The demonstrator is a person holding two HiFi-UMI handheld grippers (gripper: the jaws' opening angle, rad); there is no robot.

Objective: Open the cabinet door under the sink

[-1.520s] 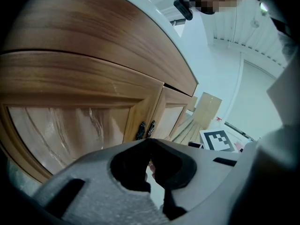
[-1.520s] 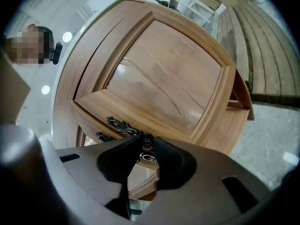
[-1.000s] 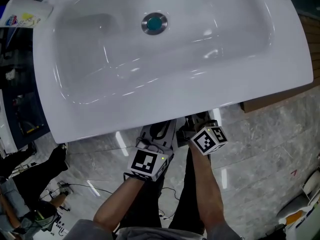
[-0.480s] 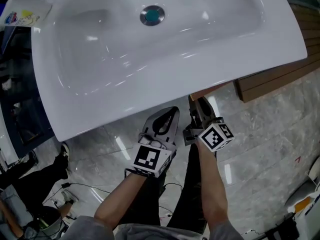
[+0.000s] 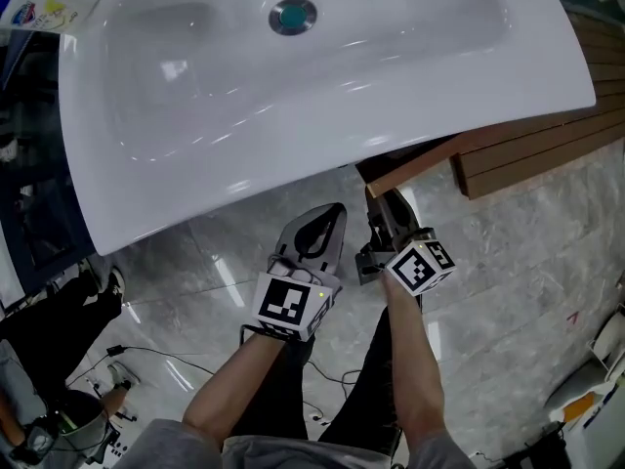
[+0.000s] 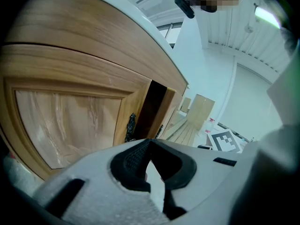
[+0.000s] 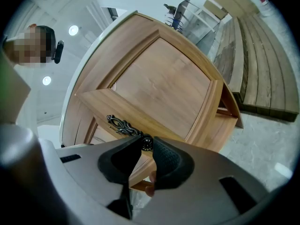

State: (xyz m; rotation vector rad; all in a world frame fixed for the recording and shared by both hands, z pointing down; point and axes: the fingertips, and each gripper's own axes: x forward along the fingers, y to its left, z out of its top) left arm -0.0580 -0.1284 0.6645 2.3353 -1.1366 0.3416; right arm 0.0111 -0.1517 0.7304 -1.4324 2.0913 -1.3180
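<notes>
Bright ceiling lights (image 7: 72,30) glare off the sink (image 5: 391,96); gripper views curve, corners dark.

Wooden cabinet door (image 7: 164,83), flat panel in a raised frame, stands swung partly open below the white sink (image 5: 293,96); its top edge juts past the basin rim; dark ornate handle (image 7: 125,125) near its free edge

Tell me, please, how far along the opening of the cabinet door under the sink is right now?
Done: the right door stands partly open, with a dark gap showing beside the closed left door. In hand: the right gripper is clamped on that door's ornate handle; the left gripper is shut and empty. Left: probably swinging the door wider, then letting go.
</notes>
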